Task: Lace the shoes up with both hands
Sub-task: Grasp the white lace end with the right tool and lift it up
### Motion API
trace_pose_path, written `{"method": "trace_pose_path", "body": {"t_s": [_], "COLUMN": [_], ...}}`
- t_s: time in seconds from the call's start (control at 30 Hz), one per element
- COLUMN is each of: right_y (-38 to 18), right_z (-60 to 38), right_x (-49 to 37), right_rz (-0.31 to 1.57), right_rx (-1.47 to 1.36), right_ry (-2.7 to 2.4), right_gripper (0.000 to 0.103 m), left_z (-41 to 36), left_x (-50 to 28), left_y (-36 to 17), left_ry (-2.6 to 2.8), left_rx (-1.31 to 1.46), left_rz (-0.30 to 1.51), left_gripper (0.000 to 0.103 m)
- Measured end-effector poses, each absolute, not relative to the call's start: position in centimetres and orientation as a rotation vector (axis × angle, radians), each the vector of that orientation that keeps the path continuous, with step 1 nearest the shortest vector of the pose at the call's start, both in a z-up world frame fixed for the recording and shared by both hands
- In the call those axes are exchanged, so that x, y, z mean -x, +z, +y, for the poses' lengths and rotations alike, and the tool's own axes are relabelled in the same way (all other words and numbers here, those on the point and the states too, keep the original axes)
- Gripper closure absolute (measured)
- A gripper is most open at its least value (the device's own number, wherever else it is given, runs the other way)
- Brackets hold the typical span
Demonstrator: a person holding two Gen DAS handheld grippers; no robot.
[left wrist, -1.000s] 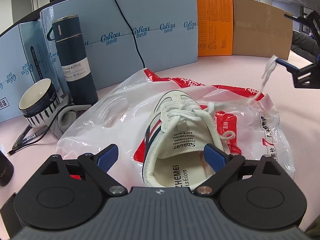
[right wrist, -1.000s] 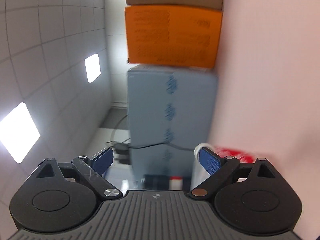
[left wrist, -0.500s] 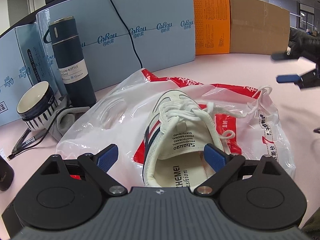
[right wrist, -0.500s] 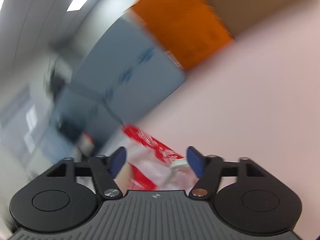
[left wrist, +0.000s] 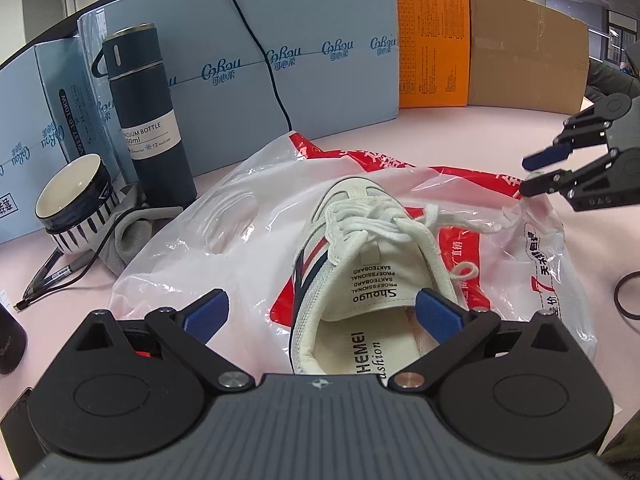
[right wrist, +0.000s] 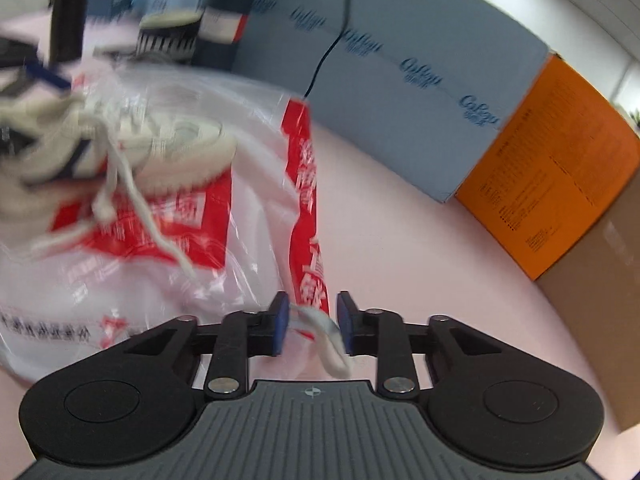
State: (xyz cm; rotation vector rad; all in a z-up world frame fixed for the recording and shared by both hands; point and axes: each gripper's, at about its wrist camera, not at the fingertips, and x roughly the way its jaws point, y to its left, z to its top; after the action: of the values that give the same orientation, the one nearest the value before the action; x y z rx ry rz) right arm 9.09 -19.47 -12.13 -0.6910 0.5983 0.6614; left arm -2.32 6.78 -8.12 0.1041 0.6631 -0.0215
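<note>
Between spread left tongs (left wrist: pixel 320 314): heel of shoe (left wrist: pixel 360 264). Right of shoe, right tongs (right wrist: pixel 310 326) closing, lace end (right wrist: pixel 326 334) between pads, seen only in right wrist view.

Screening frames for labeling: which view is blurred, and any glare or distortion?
Left wrist view: sharp, strong fisheye bending of the light-blue cardboard boxes, mild glare on the clear red-printed plastic bag. Right wrist view: motion-smeared, worst at upper left over the white striped sneaker; only its own tongs stay crisp.
</note>
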Motion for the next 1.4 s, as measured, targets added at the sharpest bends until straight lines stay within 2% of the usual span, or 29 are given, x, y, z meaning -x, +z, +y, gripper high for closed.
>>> {"method": "trace_pose_path", "body": {"t_s": [0.13, 0.33, 0.43, 0.57, 0.6, 0.73, 0.83, 1.0, 1.17, 1.27, 1.4], "right_y": [-12.4, -9.8, -8.0, -6.2, -6.0, -6.1, -6.4, -6.9, -7.7, -8.2, -9.1], "right_z": [-20.5, -21.7, -22.8, -23.9, -23.8, -22.4, -20.6, -18.3, -19.4, -21.2, -24.6], "right_x": [-8.9, -7.4, -7.0, -7.2, -7.3, -7.5, -7.9, -7.2, -6.8, -6.8, -6.8], "right_rz": [0.615, 0.541, 0.549, 0.612, 0.626, 0.663, 0.686, 0.728, 0.731, 0.713, 0.678], "right_rx": [0.704, 0.583, 0.391, 0.000, -0.077, -0.356, -0.469, -0.484, -0.626, -0.713, -0.817], "right_ry": [0.671, 0.654, 0.681, 0.803, 0.828, 0.919, 0.968, 1.002, 0.965, 0.905, 0.784], "right_gripper": [0.095, 0.095, 0.096, 0.096, 0.096, 0.095, 0.095, 0.095, 0.095, 0.095, 0.095], "left_z": [6.8, 6.5, 6.3, 6.0, 5.9, 6.2, 6.4, 7.1, 7.5, 7.0, 4.8], "left_x": [2.1, 2.2, 2.6, 3.2, 3.3, 3.2, 2.8, 2.7, 3.1, 2.9, 1.6], "left_y": [-8.2, -8.0, -7.8, -7.5, -7.5, -7.3, -7.0, -6.4, -5.4, -4.8, -5.4], "left_ry": [-0.021, -0.023, -0.050, -0.097, -0.113, -0.187, -0.217, -0.245, -0.276, -0.295, -0.369], "left_rx": [-0.098, -0.138, -0.198, -0.295, -0.318, -0.328, -0.291, -0.254, -0.213, -0.201, -0.274], "left_rz": [0.666, 0.649, 0.618, 0.564, 0.552, 0.556, 0.574, 0.578, 0.536, 0.505, 0.530], "left_gripper": [0.000, 0.001, 0.001, 0.002, 0.003, 0.031, 0.032, 0.036, 0.035, 0.027, 0.028]}}
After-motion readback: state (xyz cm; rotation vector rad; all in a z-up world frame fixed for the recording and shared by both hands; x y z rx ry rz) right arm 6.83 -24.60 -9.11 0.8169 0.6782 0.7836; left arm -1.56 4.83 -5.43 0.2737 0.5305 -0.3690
